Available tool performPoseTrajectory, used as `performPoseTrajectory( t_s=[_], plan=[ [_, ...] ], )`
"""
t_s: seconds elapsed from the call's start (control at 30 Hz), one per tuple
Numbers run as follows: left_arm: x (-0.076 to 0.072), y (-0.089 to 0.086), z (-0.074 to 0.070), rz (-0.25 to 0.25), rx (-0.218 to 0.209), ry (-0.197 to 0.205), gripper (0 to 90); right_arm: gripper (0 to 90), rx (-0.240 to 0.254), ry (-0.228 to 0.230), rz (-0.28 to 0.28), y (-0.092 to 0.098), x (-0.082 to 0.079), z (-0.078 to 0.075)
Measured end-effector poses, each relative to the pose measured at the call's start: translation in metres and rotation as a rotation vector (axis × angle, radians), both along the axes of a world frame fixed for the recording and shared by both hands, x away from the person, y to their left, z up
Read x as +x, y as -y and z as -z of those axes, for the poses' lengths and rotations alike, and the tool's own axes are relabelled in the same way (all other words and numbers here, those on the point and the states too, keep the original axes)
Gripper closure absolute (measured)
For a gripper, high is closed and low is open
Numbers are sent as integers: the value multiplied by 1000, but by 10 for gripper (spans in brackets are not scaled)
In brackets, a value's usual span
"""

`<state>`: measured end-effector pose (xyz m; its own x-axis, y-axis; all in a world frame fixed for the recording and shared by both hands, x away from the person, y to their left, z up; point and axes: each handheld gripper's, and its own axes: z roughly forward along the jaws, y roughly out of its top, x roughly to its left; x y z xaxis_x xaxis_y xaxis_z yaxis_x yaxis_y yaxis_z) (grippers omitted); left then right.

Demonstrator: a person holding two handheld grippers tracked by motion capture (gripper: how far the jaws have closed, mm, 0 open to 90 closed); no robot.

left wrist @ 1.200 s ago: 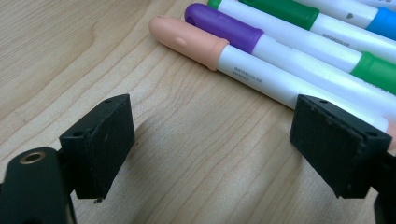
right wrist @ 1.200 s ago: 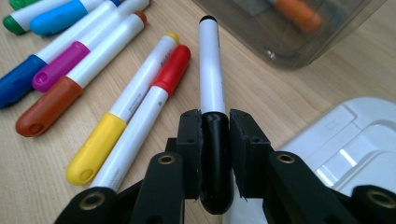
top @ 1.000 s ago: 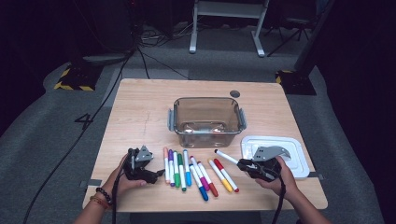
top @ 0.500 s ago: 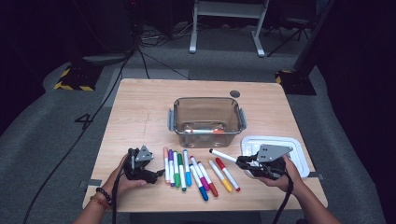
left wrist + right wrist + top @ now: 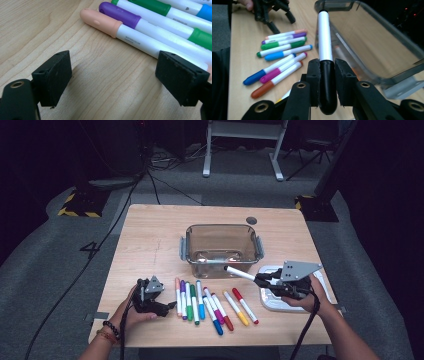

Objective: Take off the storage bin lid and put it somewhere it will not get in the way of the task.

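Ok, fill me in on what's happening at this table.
A person holds a two-jaw gripper in each hand and is putting markers into a clear plastic container. The right gripper is shut on the black-capped marker, held off the table and pointing toward the container, not yet over it. The left gripper rests open on the wooden table beside the peach marker. A row of coloured markers lies in front of the container, whose lid sits under the right hand.
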<state>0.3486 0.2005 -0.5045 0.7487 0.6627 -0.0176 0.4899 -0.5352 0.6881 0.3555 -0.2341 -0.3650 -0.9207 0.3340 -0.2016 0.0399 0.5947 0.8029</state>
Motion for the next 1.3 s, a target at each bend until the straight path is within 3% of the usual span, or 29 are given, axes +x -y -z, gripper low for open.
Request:
performPoseTrajectory(
  t_s=[0.37,0.53,0.8,1.07,1.3],
  plan=[
    [0,0,0,1,0,0,141,754,-8,27,18,-12,46,-30],
    [1,0,0,2,1,2,141,754,-29,23,3,-25,66,-32],
    [1,0,0,2,0,2,141,754,-65,-22,-33,-49,93,-28],
    [1,0,0,2,1,2,141,754,-168,-44,-65,-75,114,-17],
    [1,0,0,2,0,2,141,754,-276,-107,-82,-91,138,-1]
  ],
)
